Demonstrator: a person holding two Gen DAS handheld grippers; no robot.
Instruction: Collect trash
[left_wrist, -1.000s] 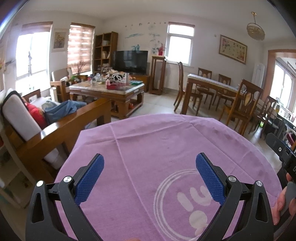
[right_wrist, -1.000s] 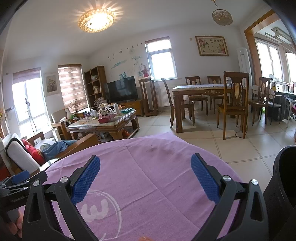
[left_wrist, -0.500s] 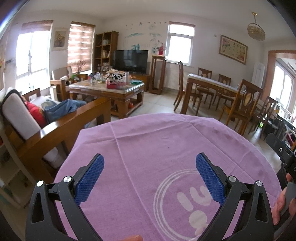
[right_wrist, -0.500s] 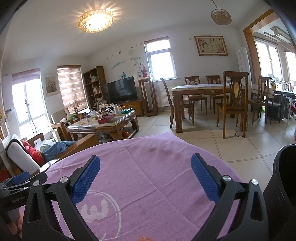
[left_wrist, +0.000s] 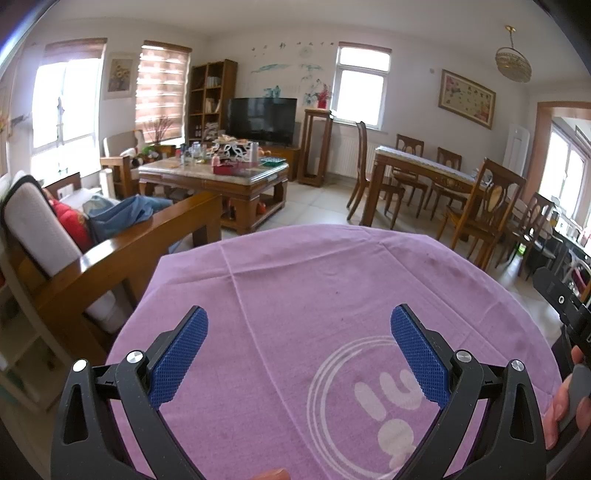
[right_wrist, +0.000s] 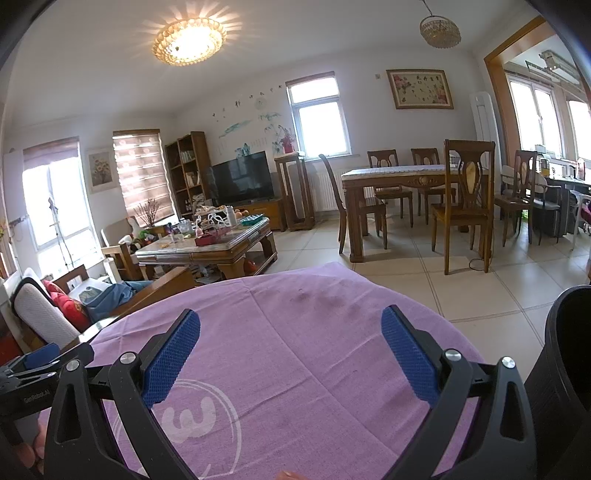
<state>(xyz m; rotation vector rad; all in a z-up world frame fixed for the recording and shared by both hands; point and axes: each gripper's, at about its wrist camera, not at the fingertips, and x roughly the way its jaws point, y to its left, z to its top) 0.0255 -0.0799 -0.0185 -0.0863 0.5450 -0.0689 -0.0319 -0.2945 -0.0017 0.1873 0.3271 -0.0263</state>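
Both grippers hang over the purple cloth (left_wrist: 295, 295) on the surface. The left gripper (left_wrist: 299, 354) and right gripper (right_wrist: 291, 350) have fingers spread wide, gripping nothing. A black bin (right_wrist: 565, 354) stands just right of the right fingers.

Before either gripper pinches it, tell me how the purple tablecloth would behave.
The purple tablecloth is probably floppy: fold creases run across it and its edge drapes over the table. Pinched, it would likely bunch and lift locally. Pushed, it may wrinkle or slide, since nothing visible weighs it down.
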